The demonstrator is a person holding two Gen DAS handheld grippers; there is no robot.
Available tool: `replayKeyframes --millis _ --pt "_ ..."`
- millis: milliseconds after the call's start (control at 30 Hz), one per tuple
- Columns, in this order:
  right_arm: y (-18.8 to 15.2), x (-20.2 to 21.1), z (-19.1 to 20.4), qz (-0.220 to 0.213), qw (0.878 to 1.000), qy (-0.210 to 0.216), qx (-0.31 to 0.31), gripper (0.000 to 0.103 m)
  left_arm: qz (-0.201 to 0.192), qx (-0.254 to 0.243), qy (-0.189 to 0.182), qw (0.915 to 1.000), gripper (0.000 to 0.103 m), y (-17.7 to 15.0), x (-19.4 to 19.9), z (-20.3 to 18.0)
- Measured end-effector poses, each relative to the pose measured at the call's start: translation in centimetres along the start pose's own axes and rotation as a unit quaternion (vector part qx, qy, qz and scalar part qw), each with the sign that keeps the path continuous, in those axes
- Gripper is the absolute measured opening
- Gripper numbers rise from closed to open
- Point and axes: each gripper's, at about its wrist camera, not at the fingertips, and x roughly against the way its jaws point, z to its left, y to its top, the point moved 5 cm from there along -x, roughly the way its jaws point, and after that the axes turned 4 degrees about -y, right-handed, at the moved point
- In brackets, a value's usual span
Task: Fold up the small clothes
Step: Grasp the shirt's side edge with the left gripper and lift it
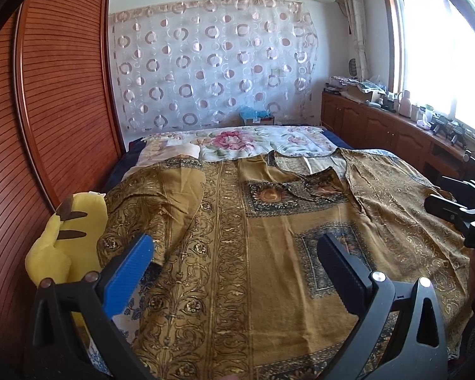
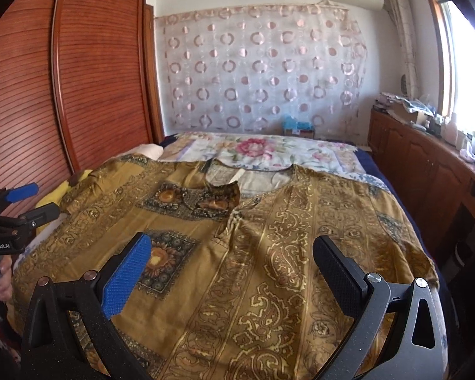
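A mustard-gold patterned garment lies spread flat on the bed, neckline toward the far end; it also shows in the right wrist view. My left gripper is open and empty, hovering over the garment's left half near its sleeve. My right gripper is open and empty over the garment's right half. The right gripper shows at the right edge of the left wrist view. The left gripper shows at the left edge of the right wrist view.
A yellow plush toy lies at the bed's left edge by the wooden wardrobe. A floral quilt covers the far bed. A wooden cabinet with clutter runs along the right under the window.
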Motion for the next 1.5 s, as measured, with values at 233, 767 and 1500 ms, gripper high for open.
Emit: replayKeyframes --millis 233,767,1500 --pt "0.7 -4.3 1.6 0.039 0.998 0.033 0.031 0.103 0.027 0.006 0.011 0.9995 0.103 0.2 -1.7 4.2" --pt "1.2 -12.1 5.3 0.111 0.986 0.095 0.076 0.103 0.102 0.134 -0.005 0.9857 0.077 -2.8 -6.3 17.6" --pt "0.8 -12.8 5.8 0.133 0.982 0.119 0.069 0.103 0.064 0.110 -0.052 0.9906 0.003 0.2 -4.6 15.8"
